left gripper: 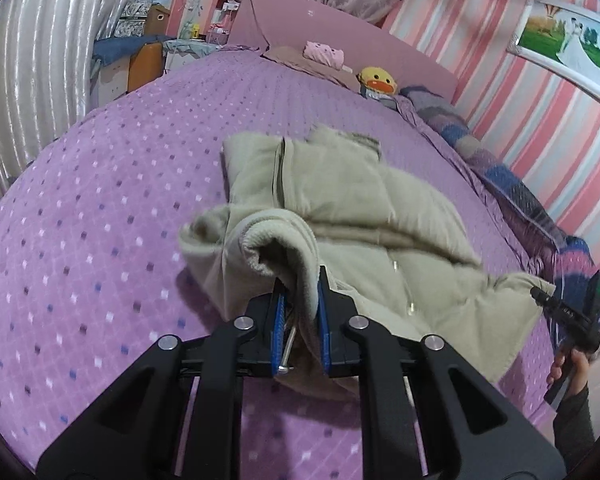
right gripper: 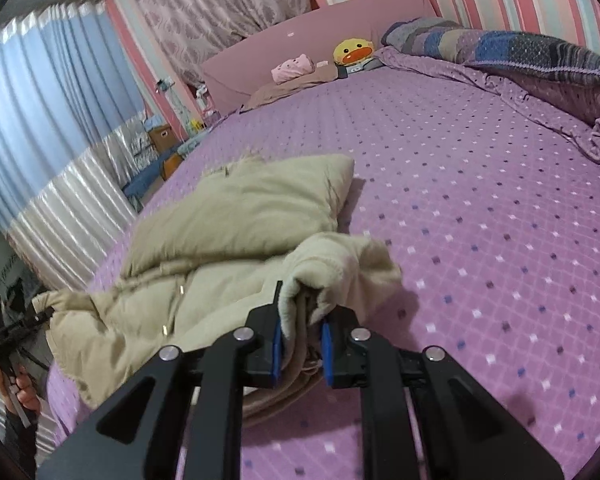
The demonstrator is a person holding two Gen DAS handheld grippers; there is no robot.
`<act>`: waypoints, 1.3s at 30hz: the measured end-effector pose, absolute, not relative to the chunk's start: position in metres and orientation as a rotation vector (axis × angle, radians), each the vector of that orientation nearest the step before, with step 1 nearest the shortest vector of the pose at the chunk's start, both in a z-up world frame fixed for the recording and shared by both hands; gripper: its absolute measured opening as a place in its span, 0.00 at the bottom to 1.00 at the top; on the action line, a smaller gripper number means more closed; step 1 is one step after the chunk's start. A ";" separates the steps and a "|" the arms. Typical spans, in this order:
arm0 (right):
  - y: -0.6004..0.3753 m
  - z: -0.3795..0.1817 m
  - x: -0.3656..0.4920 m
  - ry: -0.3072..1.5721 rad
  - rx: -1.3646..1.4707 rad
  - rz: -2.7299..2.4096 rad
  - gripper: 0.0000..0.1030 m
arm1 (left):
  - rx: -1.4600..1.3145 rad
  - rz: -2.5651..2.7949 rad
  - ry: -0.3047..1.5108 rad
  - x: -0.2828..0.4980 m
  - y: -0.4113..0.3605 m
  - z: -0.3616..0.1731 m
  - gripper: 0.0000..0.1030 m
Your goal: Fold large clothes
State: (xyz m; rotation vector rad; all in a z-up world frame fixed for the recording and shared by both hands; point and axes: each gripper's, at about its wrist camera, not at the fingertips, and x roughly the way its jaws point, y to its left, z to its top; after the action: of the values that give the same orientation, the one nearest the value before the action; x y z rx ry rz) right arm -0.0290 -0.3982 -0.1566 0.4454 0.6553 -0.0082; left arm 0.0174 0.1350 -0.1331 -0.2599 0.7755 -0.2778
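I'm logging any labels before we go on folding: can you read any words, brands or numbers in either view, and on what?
No text reads clearly in either view.
Patterned box beside the bed: a dark band with lettering, too small to read.
Right gripper, seen from the left wrist: small white marks on its body, too blurred to read.
Duck plush: pale tag below it, unreadable.
Beige coat: no label showing.

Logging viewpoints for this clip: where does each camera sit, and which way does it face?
Left wrist: on the left gripper, facing up the purple bed toward the headboard; the right hand shows at right.
Right wrist: on the right gripper, facing the same way; the left hand shows at left.
Shared: beige jacket, clamped by both grippers, and duck plush.
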 end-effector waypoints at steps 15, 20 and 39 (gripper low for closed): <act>-0.427 -0.067 0.097 0.565 0.645 -0.001 0.15 | -0.286 -0.145 0.755 0.149 0.123 -0.048 0.12; -0.445 -0.055 0.164 0.582 0.665 -0.069 0.15 | -0.287 -0.081 0.740 0.219 0.118 -0.029 0.12; -0.438 -0.187 0.402 0.983 0.437 -0.291 0.15 | -0.064 0.145 1.065 0.448 0.070 -0.173 0.16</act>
State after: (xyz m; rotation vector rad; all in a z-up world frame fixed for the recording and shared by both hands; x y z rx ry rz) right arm 0.4018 -0.4377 -0.1867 0.4373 0.9826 -0.2912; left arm 0.4476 0.0701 -0.1730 -0.0642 1.0650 0.1452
